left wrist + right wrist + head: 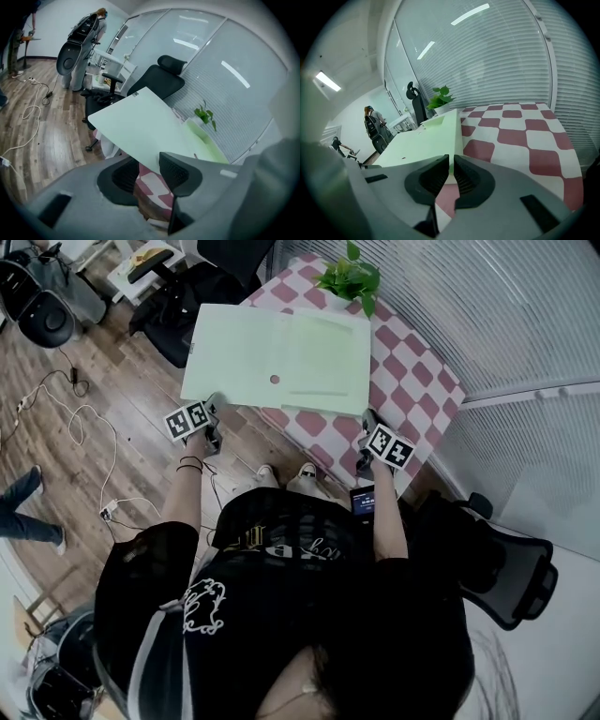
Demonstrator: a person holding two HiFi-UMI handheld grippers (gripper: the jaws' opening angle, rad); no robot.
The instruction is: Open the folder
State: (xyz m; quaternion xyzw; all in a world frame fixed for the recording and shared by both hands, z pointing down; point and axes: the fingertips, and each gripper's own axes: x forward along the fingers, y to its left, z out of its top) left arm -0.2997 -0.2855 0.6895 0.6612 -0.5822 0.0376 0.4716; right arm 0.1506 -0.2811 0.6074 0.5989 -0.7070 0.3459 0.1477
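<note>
A pale green folder (281,357) lies spread open on the red-and-white checked table (417,381), its left cover (140,126) jutting past the table's left edge. My left gripper (215,405) is at that cover's near left corner, open; the cover's edge sits at the tips of the jaws (147,171) and the pads are not pressing on it. My right gripper (368,417) is at the folder's near right corner. Its jaws (451,165) are closed to a thin slit on the folder's edge (426,140).
A potted plant (352,277) stands at the table's far end beside the folder. Black office chairs stand past the table (178,306) and at my right (506,568). Cables (84,427) trail across the wooden floor, and another person's legs (28,512) are at the left.
</note>
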